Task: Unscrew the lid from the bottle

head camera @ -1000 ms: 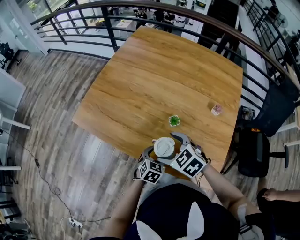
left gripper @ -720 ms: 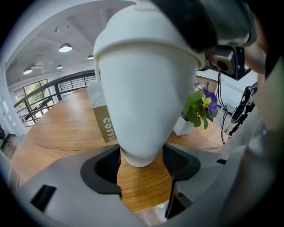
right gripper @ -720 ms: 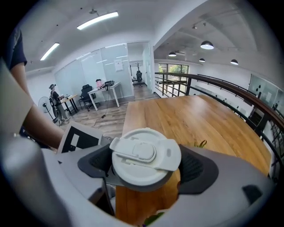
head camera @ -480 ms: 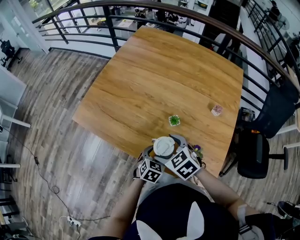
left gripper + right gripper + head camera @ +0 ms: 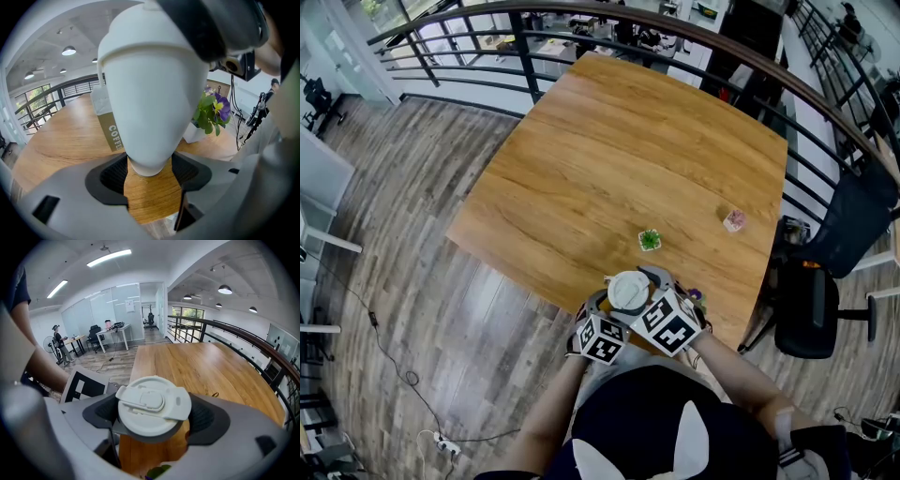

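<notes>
A white bottle (image 5: 150,93) stands near the front edge of the wooden table (image 5: 619,159). Its white flip-top lid (image 5: 152,404) faces up, and the same lid (image 5: 627,292) shows in the head view. My left gripper (image 5: 149,171) is shut on the bottle's narrow base, a dark pad on each side. My right gripper (image 5: 153,416) reaches in from the right at lid height; its jaws have just been closing and now press on the lid's rim from both sides. In the head view the left gripper (image 5: 605,314) and right gripper (image 5: 642,291) meet at the bottle.
A small green pot plant (image 5: 649,241) and a pink object (image 5: 733,219) sit farther out on the table. A purple-flowered plant (image 5: 213,110) and a box marked "COFFE" (image 5: 107,126) stand close behind the bottle. A dark railing (image 5: 675,33) runs along the far side, and a black chair (image 5: 811,300) stands to the right.
The right gripper's marker cube has shifted slightly left toward the bottle. The bottle and the left gripper have stayed put.
</notes>
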A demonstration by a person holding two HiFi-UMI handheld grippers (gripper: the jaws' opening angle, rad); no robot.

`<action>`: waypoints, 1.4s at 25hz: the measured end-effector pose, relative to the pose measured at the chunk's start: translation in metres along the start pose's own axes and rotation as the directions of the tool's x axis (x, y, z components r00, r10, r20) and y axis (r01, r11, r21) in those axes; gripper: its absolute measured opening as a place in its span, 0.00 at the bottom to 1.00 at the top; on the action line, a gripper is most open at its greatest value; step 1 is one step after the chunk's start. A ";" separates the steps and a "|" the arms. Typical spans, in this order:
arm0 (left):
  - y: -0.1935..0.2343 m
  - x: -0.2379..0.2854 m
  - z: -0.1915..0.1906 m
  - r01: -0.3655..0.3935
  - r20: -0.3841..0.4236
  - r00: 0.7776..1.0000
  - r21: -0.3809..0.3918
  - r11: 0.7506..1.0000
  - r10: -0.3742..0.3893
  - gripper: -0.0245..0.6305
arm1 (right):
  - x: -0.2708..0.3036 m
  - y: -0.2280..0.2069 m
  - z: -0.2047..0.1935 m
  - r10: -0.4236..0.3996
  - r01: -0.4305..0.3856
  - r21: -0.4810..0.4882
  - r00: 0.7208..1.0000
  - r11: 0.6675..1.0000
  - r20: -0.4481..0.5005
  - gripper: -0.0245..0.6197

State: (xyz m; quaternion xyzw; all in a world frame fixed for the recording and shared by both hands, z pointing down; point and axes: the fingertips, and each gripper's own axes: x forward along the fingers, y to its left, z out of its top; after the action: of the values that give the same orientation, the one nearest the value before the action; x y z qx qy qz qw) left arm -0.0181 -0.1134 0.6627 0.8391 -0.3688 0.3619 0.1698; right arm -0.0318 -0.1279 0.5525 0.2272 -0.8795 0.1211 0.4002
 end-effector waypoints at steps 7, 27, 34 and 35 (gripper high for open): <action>0.002 -0.001 -0.001 -0.001 -0.003 1.000 0.002 1.000 0.001 0.50 | -0.006 -0.002 0.009 -0.004 0.003 0.011 0.999 1.000 0.041 0.73; 0.002 -0.004 0.001 -0.002 -0.010 1.000 0.001 1.000 0.002 0.50 | -0.046 -0.029 0.042 0.044 -0.127 0.276 0.957 0.953 0.288 0.73; 0.002 -0.002 -0.001 -0.004 -0.011 1.000 -0.001 1.000 0.004 0.50 | -0.053 -0.042 0.039 0.020 -0.158 0.397 0.944 0.904 0.330 0.73; 0.002 -0.002 -0.001 -0.004 -0.011 1.000 -0.001 1.000 0.004 0.50 | -0.055 -0.044 0.039 0.018 -0.169 0.420 0.940 0.892 0.340 0.73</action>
State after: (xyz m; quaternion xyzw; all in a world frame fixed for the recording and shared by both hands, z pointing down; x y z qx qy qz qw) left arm -0.0211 -0.1132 0.6620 0.8363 -0.3698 0.3666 0.1714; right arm -0.0041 -0.1648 0.4869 0.2860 -0.8928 0.2979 0.1802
